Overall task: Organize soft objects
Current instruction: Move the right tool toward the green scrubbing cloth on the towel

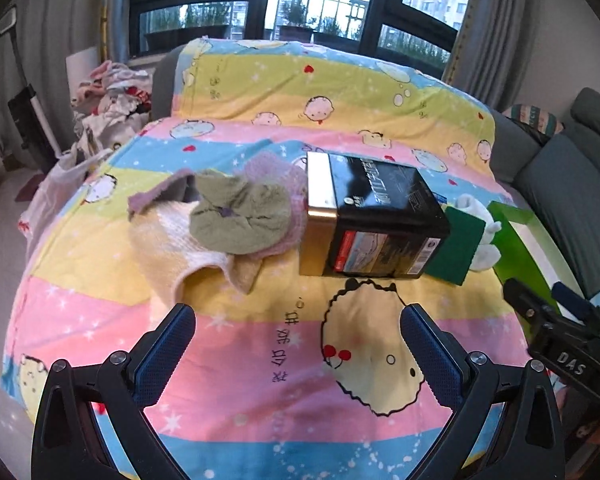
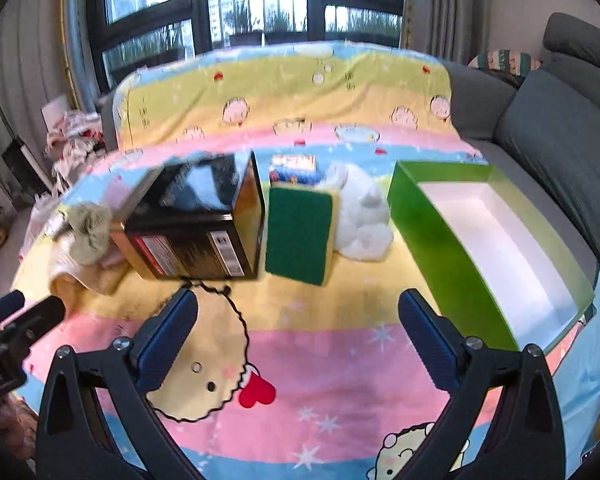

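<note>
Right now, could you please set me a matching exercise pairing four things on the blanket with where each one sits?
Things:
1. black and gold box
2. green sponge
3. white plush toy
4. green tray

Places:
A. far right, beside the grey sofa
B. between the cloths and the sponge
C. just right of the sponge, partly behind it
D. directly right of the black and gold box

Pairs: 1-B, 2-D, 3-C, 4-A
</note>
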Demonstrator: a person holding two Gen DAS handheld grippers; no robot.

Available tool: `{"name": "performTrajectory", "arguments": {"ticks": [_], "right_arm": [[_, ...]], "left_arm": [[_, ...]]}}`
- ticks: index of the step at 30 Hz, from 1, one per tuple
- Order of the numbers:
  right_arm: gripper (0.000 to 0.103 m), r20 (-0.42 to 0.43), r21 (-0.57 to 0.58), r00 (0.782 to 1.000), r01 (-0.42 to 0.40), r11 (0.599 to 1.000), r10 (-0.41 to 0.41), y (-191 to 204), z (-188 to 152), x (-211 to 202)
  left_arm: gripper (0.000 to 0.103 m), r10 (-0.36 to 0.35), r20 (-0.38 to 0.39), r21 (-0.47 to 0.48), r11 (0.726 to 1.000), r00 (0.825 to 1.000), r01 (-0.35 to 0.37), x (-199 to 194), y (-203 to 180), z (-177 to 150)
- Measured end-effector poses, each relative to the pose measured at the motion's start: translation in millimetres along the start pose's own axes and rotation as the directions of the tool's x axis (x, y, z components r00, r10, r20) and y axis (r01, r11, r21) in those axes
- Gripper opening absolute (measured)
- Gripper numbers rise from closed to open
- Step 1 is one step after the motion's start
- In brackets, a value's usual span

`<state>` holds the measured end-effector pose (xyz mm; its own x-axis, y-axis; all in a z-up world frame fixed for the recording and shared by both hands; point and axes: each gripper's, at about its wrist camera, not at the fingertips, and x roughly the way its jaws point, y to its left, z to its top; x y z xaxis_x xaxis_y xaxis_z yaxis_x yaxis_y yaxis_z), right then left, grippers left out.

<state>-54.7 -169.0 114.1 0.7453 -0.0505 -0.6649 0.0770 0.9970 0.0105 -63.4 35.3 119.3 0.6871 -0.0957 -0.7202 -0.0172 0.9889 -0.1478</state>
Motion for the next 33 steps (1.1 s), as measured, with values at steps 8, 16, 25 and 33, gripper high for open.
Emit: {"name": "performTrajectory", "arguments": {"ticks": [8,16,25,33], "right_arm": [[0.087,0.025,-0.006,0.998,-0.059,0.998,0.059,7.7,4.9,-18.5],[0.083,0.037,0.013,0.997,-0.068,0.998,0.068,22.7,6.9,-26.5],[0.083,0.044,0.009,0.998,-0.051,0.999,0.051,32.1,9.3,-33.8],[0.083,0.007,0.038,0.996,-0.084,0.996,0.084,33.4,13.8,-26.9]], "left_arm": [[0.103,-0.014,0.037,-0.049,0.999,0.999,0.015,-19.7,24.5,8.9],[0.102,-0.010,0.058,-0.076,0.997,0.998,0.014,-31.6,43.9,9.2],[0.098,-0.026,0.058,-0.074,0.997,0.998,0.030,-33.3,51.8,7.3],[0.079,-0.033,0.042,-0.115,0.993,0.999,0.038,-28.7,67.1,4.0]]}}
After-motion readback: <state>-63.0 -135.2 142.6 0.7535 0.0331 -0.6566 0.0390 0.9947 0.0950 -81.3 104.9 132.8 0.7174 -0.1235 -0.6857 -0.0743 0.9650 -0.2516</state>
